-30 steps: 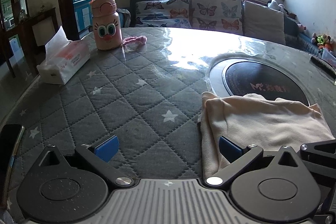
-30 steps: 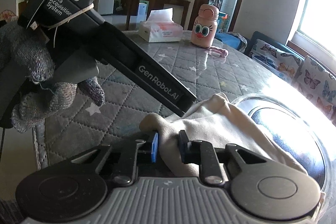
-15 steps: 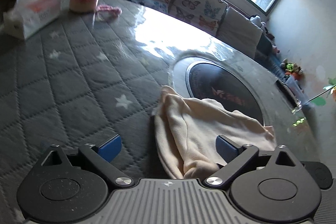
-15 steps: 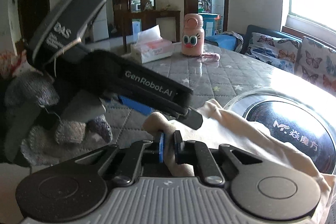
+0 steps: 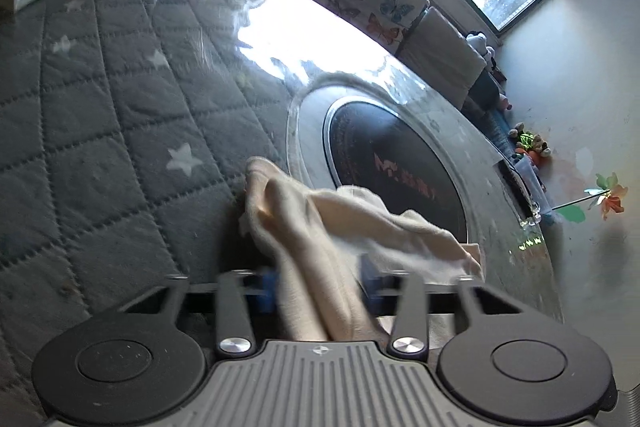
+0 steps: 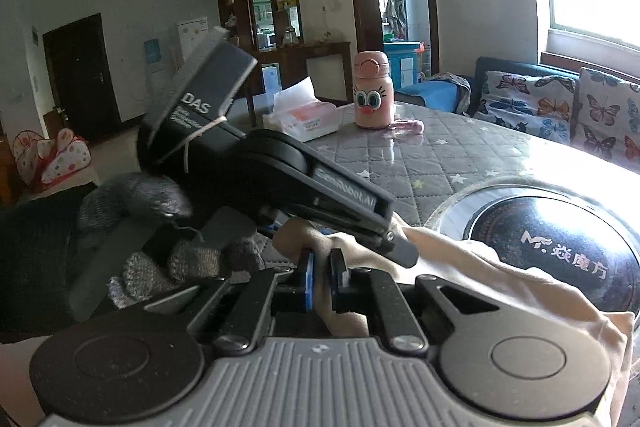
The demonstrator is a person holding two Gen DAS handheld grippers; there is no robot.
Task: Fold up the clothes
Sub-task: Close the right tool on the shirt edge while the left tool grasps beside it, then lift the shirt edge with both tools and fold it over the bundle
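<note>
— Left to right? Left hand-held gripper (image 5: 318, 291), clenched on cream garment (image 5: 344, 223), bunched, lifted over quilted tabletop (image 5: 100, 115) beside round black cooktop (image 5: 396, 163).

— And right? Right hand-held gripper (image 6: 323, 277), clamped on same garment; gloved hand (image 6: 160, 227) on left tool. Tissue pack (image 6: 304, 117), pink bottle (image 6: 373, 90) well beyond.

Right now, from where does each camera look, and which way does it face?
Left wrist: sits on the left gripper, facing the round black hotplate and window; only its own fingers show.
Right wrist: sits on the right gripper, facing the doorway; the left gripper and grey-gloved hand show.
Shared: cream cloth garment, pink cartoon-eyed bottle, hotplate.
</note>
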